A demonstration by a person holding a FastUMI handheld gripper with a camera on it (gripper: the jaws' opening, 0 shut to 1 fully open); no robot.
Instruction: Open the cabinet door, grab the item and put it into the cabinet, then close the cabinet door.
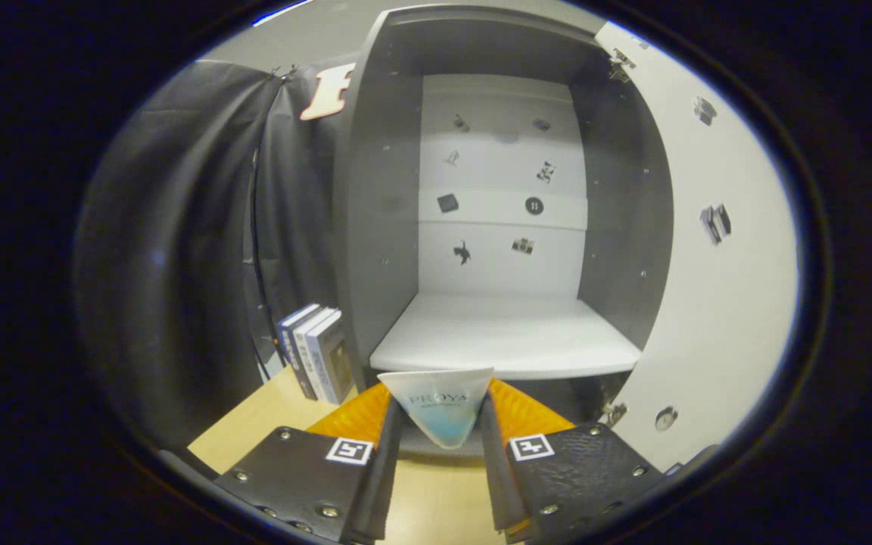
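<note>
- White-and-blue tapered tube (442, 412) is clamped between the fingers (440, 446), tip pointing down.
- Grey open cabinet (500, 227) is seen just beyond, white shelf (504, 337) bare, white door (708, 288) swung wide.

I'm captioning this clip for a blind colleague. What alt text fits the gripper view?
The gripper is shut on a small white-and-blue box, held just in front of an open cabinet whose white shelf lies beyond the fingers. The cabinet door is swung open to the right, and a few books stand left of the cabinet on a wooden table.
</note>
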